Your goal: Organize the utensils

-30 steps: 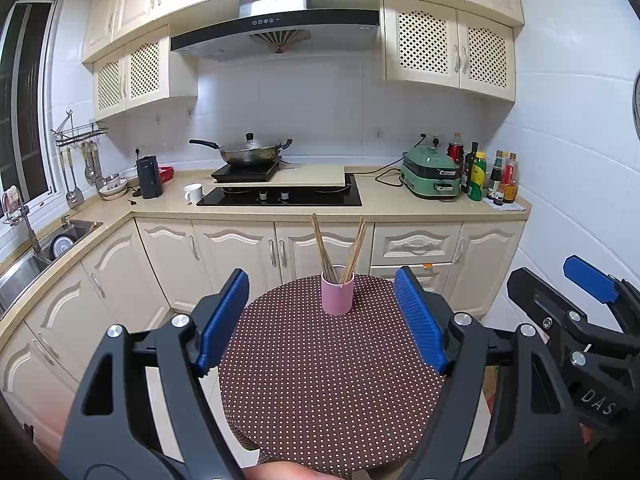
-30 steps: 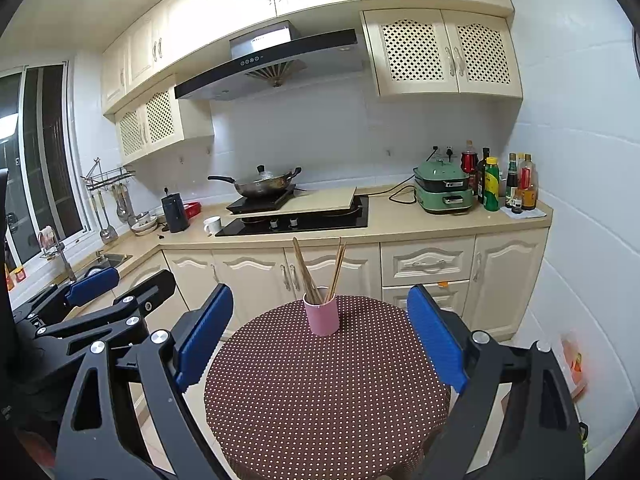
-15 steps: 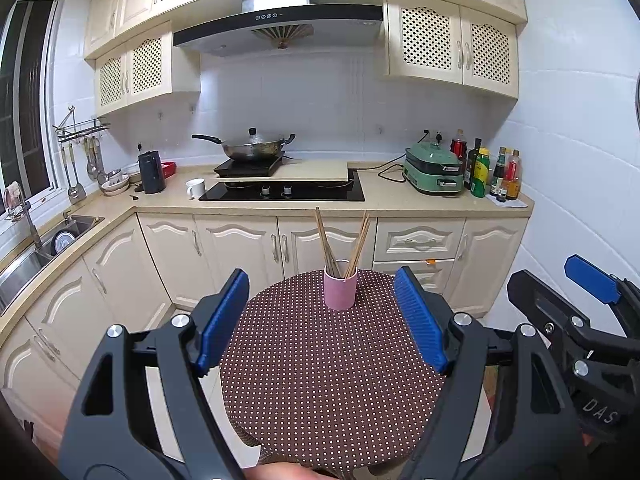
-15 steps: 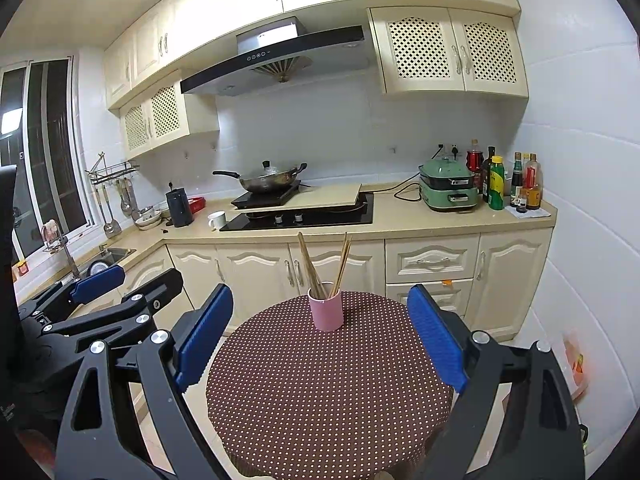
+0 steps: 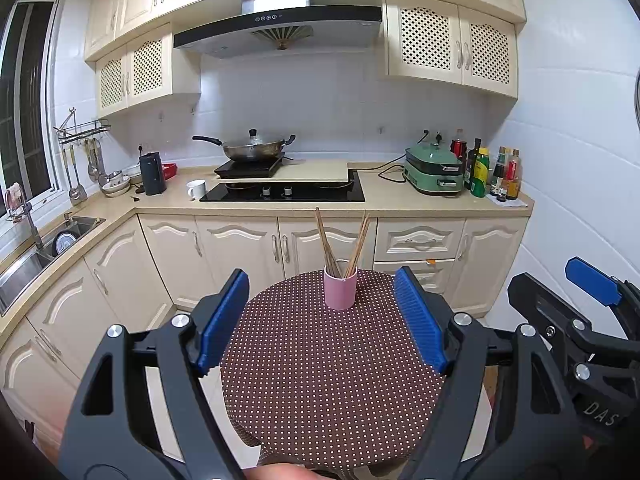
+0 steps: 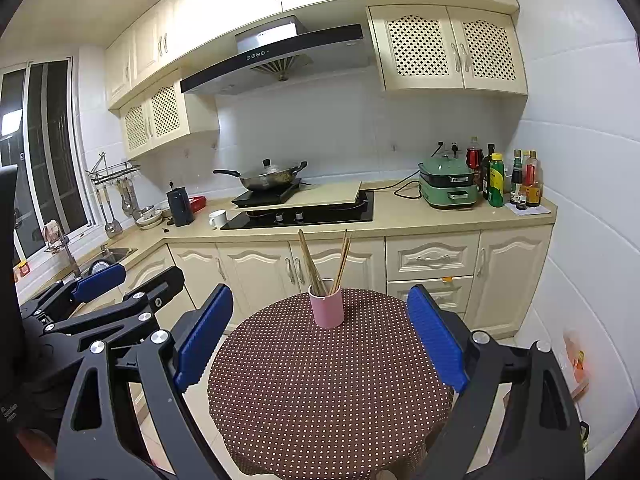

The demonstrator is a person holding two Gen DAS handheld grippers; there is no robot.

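A pink cup (image 5: 340,290) stands upright at the far side of a round table with a brown dotted cloth (image 5: 328,380). Several wooden chopsticks (image 5: 326,242) stand in the cup, leaning left and right. The cup (image 6: 326,307) and chopsticks (image 6: 310,262) also show in the right wrist view. My left gripper (image 5: 322,320) is open and empty, held above the table's near side, well short of the cup. My right gripper (image 6: 320,336) is open and empty, beside the left one and at a similar distance.
Behind the table runs a kitchen counter (image 5: 400,202) with cabinets below. On it are a hob with a wok (image 5: 252,148), a white mug (image 5: 197,189), a green cooker (image 5: 434,174) and bottles (image 5: 480,172). A sink (image 5: 40,248) lies at the left.
Both grippers have risen and drawn back slightly from the table, so the cup sits lower and farther in both views. Both stay open and empty.
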